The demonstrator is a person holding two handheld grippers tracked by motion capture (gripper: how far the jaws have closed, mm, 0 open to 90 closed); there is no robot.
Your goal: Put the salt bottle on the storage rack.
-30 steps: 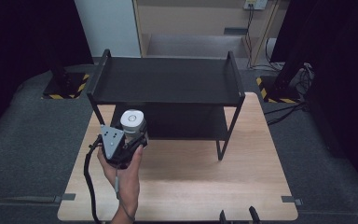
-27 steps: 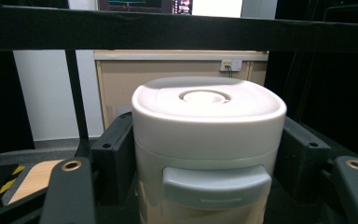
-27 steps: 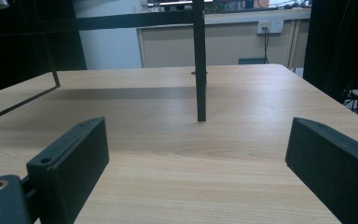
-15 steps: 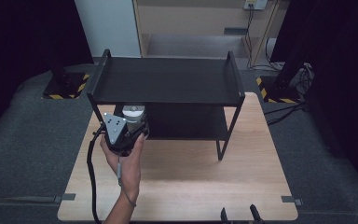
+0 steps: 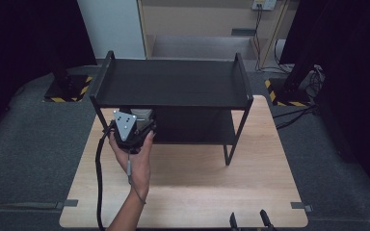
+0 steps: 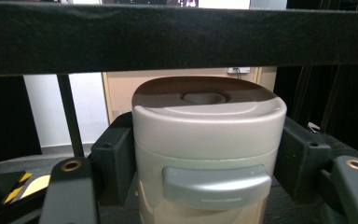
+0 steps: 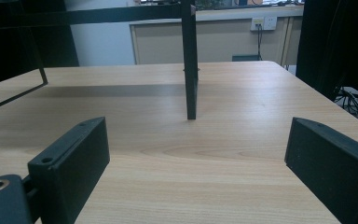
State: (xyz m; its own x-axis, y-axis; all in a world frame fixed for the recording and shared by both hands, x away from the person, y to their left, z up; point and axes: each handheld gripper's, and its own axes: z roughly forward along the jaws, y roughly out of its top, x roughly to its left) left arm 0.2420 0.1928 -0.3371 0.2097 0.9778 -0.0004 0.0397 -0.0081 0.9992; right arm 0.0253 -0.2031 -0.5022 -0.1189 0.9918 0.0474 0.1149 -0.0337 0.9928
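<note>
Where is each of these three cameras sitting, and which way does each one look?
High view: above the table, looking forward and down; a forearm and hand with the left gripper.
Left gripper view: rides that gripper, looking under the shelf rack; jaws clamp a grey cup.
Right gripper view: low over the wood, jaws apart, facing a rack leg.
Shared: rack, table.

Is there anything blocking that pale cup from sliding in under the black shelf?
Nothing visible blocks it. The left gripper is shut on the lidded cup, holding it at the front edge of the lower shelf. The top shelf crosses just above the lid, which sits lower than its front edge, and the space behind looks open.
</note>
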